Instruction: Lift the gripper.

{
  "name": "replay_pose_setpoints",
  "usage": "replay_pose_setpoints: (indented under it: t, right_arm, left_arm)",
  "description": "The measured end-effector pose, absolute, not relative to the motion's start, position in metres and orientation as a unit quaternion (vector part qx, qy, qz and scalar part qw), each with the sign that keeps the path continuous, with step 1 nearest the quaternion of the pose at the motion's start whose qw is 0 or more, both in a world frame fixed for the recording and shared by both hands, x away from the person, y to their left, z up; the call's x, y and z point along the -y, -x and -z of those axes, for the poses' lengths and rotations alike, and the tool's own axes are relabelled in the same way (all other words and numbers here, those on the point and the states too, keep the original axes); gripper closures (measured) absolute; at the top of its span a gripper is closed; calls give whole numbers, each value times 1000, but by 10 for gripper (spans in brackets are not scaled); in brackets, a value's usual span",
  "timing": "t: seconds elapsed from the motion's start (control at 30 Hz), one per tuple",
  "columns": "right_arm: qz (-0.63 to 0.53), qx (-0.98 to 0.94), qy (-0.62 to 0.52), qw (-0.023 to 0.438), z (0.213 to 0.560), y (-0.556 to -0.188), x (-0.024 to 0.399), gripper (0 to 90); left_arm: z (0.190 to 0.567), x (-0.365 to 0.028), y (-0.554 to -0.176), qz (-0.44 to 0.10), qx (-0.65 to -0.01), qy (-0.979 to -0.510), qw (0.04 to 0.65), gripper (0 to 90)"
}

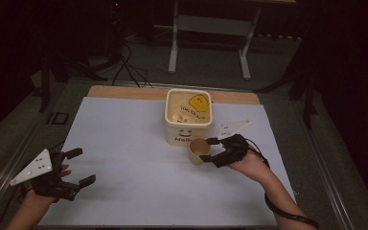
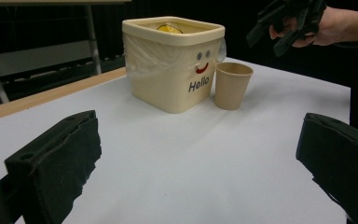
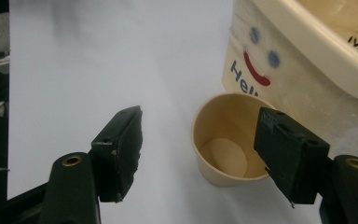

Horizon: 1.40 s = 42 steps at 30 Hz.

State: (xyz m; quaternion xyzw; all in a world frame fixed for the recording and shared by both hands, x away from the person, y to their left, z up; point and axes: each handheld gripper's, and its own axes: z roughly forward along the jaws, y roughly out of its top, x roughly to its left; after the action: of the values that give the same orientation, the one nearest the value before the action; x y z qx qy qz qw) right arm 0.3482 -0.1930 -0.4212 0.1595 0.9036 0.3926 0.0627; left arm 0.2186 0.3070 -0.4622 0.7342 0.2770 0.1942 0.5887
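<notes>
A tan paper cup (image 1: 199,150) (image 2: 232,85) (image 3: 227,145) stands upright and empty on the white sheet, just in front of a cream plastic bin (image 1: 188,116) (image 2: 175,60) (image 3: 307,70) with a smiley face and "Hello" on its side. My right gripper (image 1: 215,152) (image 3: 200,149) hovers just right of the cup, open, with the cup between and below its jaws, no contact visible. My left gripper (image 1: 79,166) (image 2: 196,163) rests at the near left of the sheet, open and holding nothing.
The bin is lined with clear plastic and holds a yellow item (image 1: 197,103). The white sheet (image 1: 124,158) covers a wooden table (image 1: 124,91). A metal frame (image 1: 211,38) stands on the floor beyond the table.
</notes>
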Motion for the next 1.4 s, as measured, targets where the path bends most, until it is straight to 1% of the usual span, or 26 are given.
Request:
replay_pose_setpoints:
  t: [0.4, 0.9, 1.13, 1.27, 1.4]
  right_arm:
    - [-333, -930, -145, 54, 431, -361, 180, 368]
    - [-294, -945, -133, 44, 439, -371, 169, 418]
    - [-278, -952, -121, 36, 448, -376, 161, 485]
    - [-267, -957, -112, 31, 453, -379, 156, 541]
    - [-251, -962, -103, 31, 458, -380, 151, 619]
  left_arm:
    - [462, -307, -219, -193, -274, -736, 588, 6]
    - [464, -306, -219, -191, -275, -737, 587, 6]
    - [464, -306, -219, -191, -275, -737, 587, 6]
    - [464, -306, -219, -190, -275, -738, 586, 5]
    - [464, -307, -220, -189, -276, -738, 587, 6]
